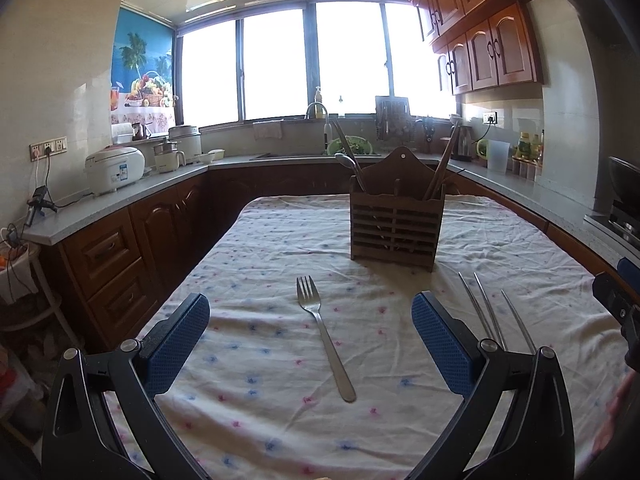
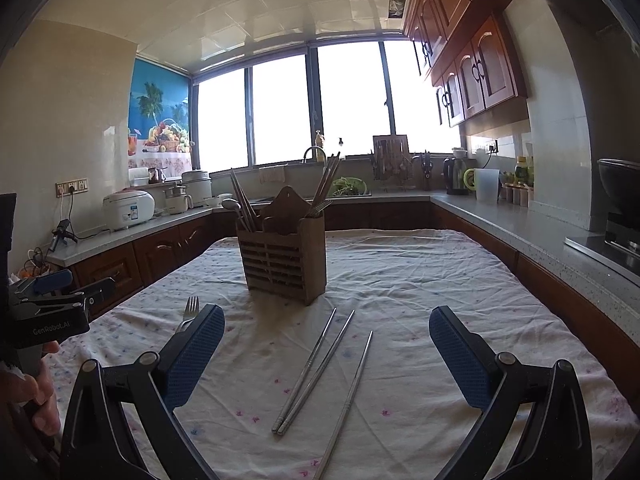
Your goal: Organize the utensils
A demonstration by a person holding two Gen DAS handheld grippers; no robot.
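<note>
A metal fork (image 1: 324,334) lies on the floral tablecloth (image 1: 260,264), tines pointing away, straight ahead between the fingers of my open, empty left gripper (image 1: 310,312). A wooden slatted utensil holder (image 1: 396,220) stands beyond it with a spoon (image 1: 348,164) and wooden chopsticks (image 1: 444,164) inside. Three metal chopsticks (image 2: 320,372) lie on the cloth (image 2: 420,280) in front of my open, empty right gripper (image 2: 326,326). The holder (image 2: 286,256) stands further back. The fork's tines (image 2: 191,308) peek out behind the right gripper's left finger. The chopsticks also show in the left wrist view (image 1: 492,312).
The table sits inside a U-shaped kitchen counter (image 1: 120,200) with a rice cooker (image 1: 114,168), pots, a sink (image 1: 320,154), a kettle (image 2: 456,176) and bottles. A stove (image 2: 616,236) is at the right. The left gripper's body (image 2: 48,312) shows at the right wrist view's left edge.
</note>
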